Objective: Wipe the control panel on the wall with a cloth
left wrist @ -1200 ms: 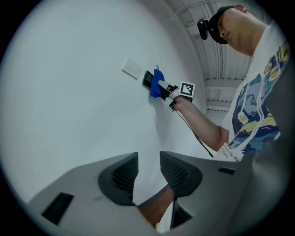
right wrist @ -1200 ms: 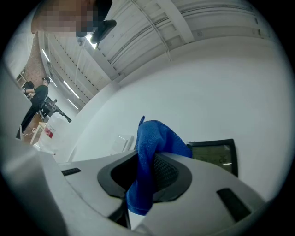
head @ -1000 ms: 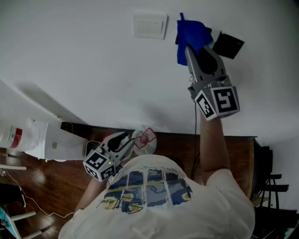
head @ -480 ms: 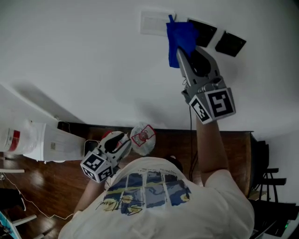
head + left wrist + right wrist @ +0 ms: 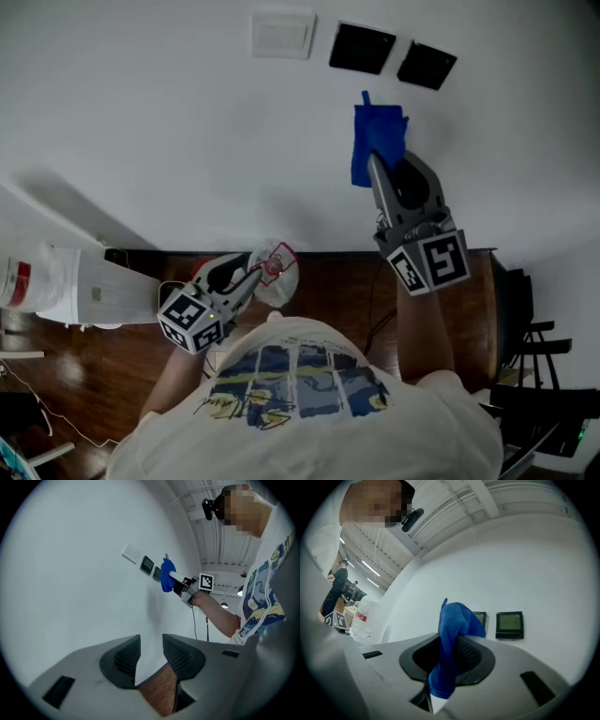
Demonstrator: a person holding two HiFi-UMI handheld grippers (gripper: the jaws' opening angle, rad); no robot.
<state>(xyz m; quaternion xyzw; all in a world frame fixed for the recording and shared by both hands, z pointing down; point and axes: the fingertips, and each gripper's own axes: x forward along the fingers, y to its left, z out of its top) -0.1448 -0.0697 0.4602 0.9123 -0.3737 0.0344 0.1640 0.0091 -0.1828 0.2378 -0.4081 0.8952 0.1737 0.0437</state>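
Note:
Two dark control panels [image 5: 362,48] [image 5: 427,66] hang on the white wall beside a white switch plate [image 5: 282,36]. My right gripper [image 5: 379,167] is raised toward the wall, shut on a blue cloth [image 5: 377,141] that sits below the panels and apart from them. In the right gripper view the blue cloth [image 5: 452,644] hangs between the jaws, with the panels [image 5: 509,625] just beyond. My left gripper [image 5: 253,277] is held low by the person's chest; its jaws [image 5: 151,656] stand slightly apart with nothing between them.
A dark wooden floor [image 5: 122,366] runs along the wall's base. A white container with a red label [image 5: 37,281] stands at the left. A crumpled clear bag [image 5: 277,277] lies near the left gripper. Dark chairs [image 5: 530,347] stand at the right.
The right gripper has pulled the blue cloth down and away from the panels, which it covered before. Both dark panels now show fully. The left gripper barely moved.

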